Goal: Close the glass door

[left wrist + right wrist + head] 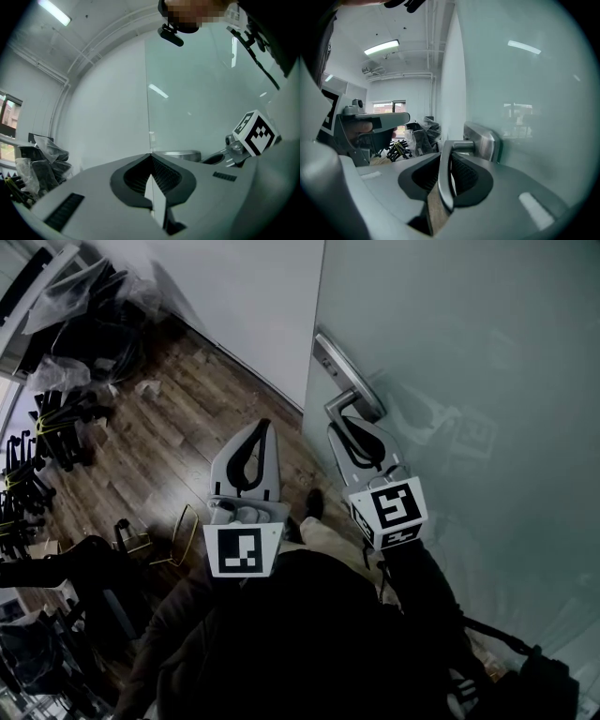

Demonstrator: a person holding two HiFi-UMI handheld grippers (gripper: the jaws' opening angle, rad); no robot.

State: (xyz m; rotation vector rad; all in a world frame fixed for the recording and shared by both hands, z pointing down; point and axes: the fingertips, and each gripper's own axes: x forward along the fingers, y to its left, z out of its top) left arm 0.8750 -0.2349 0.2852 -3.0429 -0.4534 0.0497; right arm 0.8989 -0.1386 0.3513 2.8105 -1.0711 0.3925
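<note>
The frosted glass door (469,352) fills the right of the head view, its edge next to the white wall (253,296). A metal lever handle (343,401) juts from a steel plate (328,357) near that edge. My right gripper (339,426) is shut on the lever. In the right gripper view the lever (445,178) runs down between the jaws and both pads press on it, with the plate (483,140) just beyond. My left gripper (265,425) hangs beside the door edge, left of the handle. It is shut with nothing in it, its tips meeting (151,158).
A dark wooden floor (178,427) lies below. Stacked black chair parts and plastic-wrapped bundles (66,362) crowd the left side and far corner. A yellow-framed object (183,531) stands on the floor near my feet. My dark sleeves (309,634) fill the bottom of the head view.
</note>
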